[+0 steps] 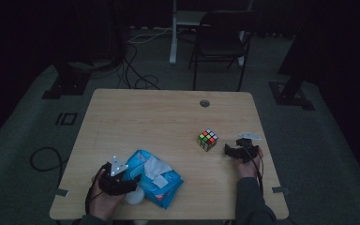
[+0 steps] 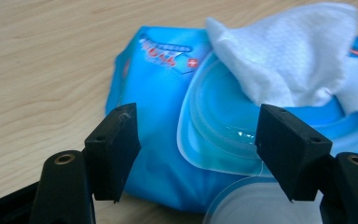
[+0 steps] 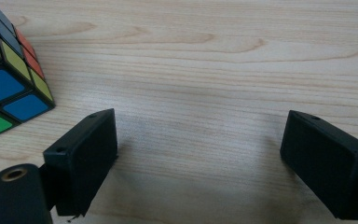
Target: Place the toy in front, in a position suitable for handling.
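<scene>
A blue pack of wet wipes [image 1: 154, 177] lies near the table's front left, its flip lid open and a white wipe [image 1: 155, 165] sticking out. My left gripper [image 1: 133, 180] is open right at the pack's near end; in the left gripper view its jaws frame the pack [image 2: 158, 112], the wipe [image 2: 289, 60] and the round lid [image 2: 256, 205]. A colourful puzzle cube [image 1: 207, 139] stands right of centre. My right gripper [image 1: 228, 150] rests open on the table just right of the cube [image 3: 9, 79], with bare wood between its jaws.
The wooden table [image 1: 159, 117] has a round cable hole [image 1: 205, 103] near its far edge. A dark folding chair [image 1: 222, 42] and a white post [image 1: 173, 33] stand beyond it. Cables [image 1: 136, 70] run over the grey floor.
</scene>
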